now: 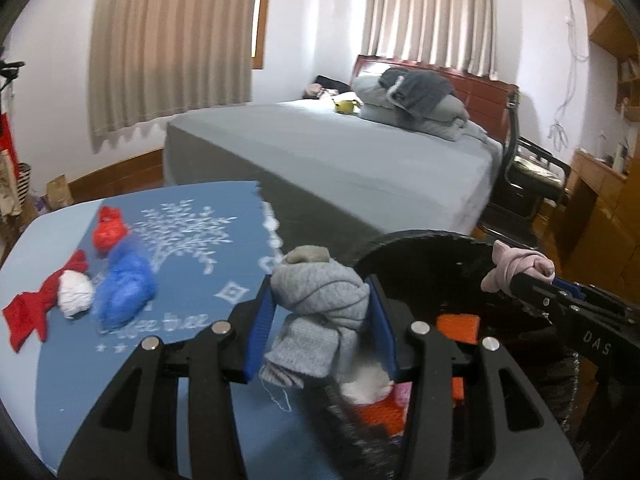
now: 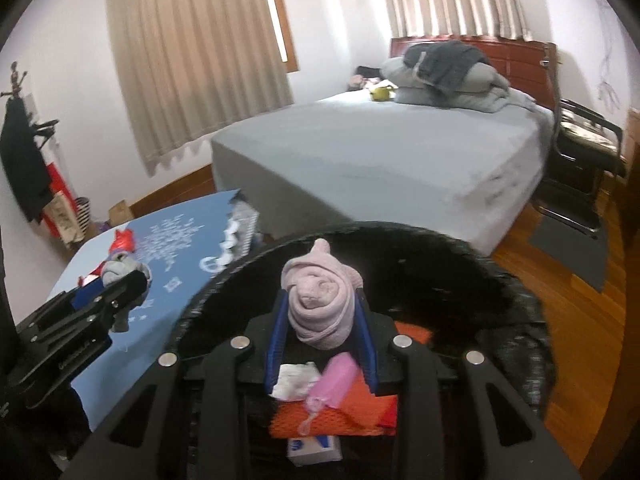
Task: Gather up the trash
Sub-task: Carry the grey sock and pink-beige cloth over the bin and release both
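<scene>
Home bedroom — bed (image 2: 380, 160), curtains (image 2: 192, 52)

A knotted grey sock (image 1: 320, 300) hangs clamped between blue finger pads at the rim of a black woven bin (image 2: 516, 280), its loose end drooping over the table edge. A rolled pale-pink sock (image 2: 320, 304) sits pinched upright above the bin's open mouth. Inside the bin lie an orange mesh piece (image 2: 344, 416), a crumpled white tissue (image 2: 294, 378), a pink wrapper (image 2: 334, 382) and a white-and-blue carton (image 2: 314, 450). On the blue cloth remain a red crumpled bag (image 1: 108, 232), a blue plastic wad (image 1: 124, 288), a white ball (image 1: 74, 292) and a red rag (image 1: 34, 306), clustered together.
</scene>
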Demonstrator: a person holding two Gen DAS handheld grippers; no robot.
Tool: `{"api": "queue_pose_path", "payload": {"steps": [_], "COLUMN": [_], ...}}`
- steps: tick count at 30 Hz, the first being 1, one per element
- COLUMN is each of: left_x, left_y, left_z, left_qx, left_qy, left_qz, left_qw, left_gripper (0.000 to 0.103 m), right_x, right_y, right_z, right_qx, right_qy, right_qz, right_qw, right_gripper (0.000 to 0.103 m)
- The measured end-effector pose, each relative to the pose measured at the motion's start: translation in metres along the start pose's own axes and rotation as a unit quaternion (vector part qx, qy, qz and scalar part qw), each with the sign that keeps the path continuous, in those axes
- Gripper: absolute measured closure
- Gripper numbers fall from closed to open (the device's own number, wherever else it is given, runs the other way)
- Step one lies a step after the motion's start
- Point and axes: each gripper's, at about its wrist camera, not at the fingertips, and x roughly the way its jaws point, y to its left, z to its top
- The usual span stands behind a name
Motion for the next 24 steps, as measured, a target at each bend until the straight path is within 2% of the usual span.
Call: {"api": "queue_pose_path", "payload": {"steps": [12, 15, 17, 18, 21, 22, 23, 24], "left_x": [0.026, 0.030, 0.029, 0.028, 0.023, 0.021, 0.019, 0.017], "left_y": [-0.040, -0.044, -0.045, -0.045, -0.039, -0.034, -0.030, -0.025], "left_z": [-0.002, -0.002, -0.001, -0.001, -0.001, -0.001, 0.000, 0.001], "left_qx": [0.010, 0.013, 0.017, 0.018, 0.016, 0.014, 0.011, 0.009], "left_qy": [0.012, 0.015, 0.012, 0.010, 0.004, 0.001, 0.000, -0.002], "left_qz": [-0.052, -0.071, -0.074, -0.074, -0.065, -0.059, -0.051, -0.045], "left_qw": [0.9985, 0.9973, 0.9970, 0.9970, 0.9977, 0.9982, 0.9986, 0.9990], "left_gripper": [0.058, 0.051, 0.040, 0.038, 0.031, 0.028, 0.024, 0.021], "right_x": [-0.017, -0.020, -0.021, -0.022, -0.025, -0.025, -0.026, -0.026], "right_y": [-0.047, -0.051, -0.053, -0.053, -0.053, -0.051, -0.049, -0.048], "right_z": [-0.005, -0.005, -0.004, -0.004, -0.004, -0.003, -0.003, -0.003], "right_qx": [0.023, 0.024, 0.023, 0.023, 0.025, 0.025, 0.024, 0.023], "right_qy": [-0.005, -0.006, -0.010, -0.013, -0.022, -0.025, -0.029, -0.031], "right_qz": [-0.045, -0.053, -0.059, -0.064, -0.071, -0.075, -0.080, -0.081], "right_qw": [0.999, 0.998, 0.998, 0.998, 0.997, 0.997, 0.996, 0.996], "right_gripper": [0.070, 0.067, 0.054, 0.049, 0.028, 0.015, 0.009, 0.006]}}
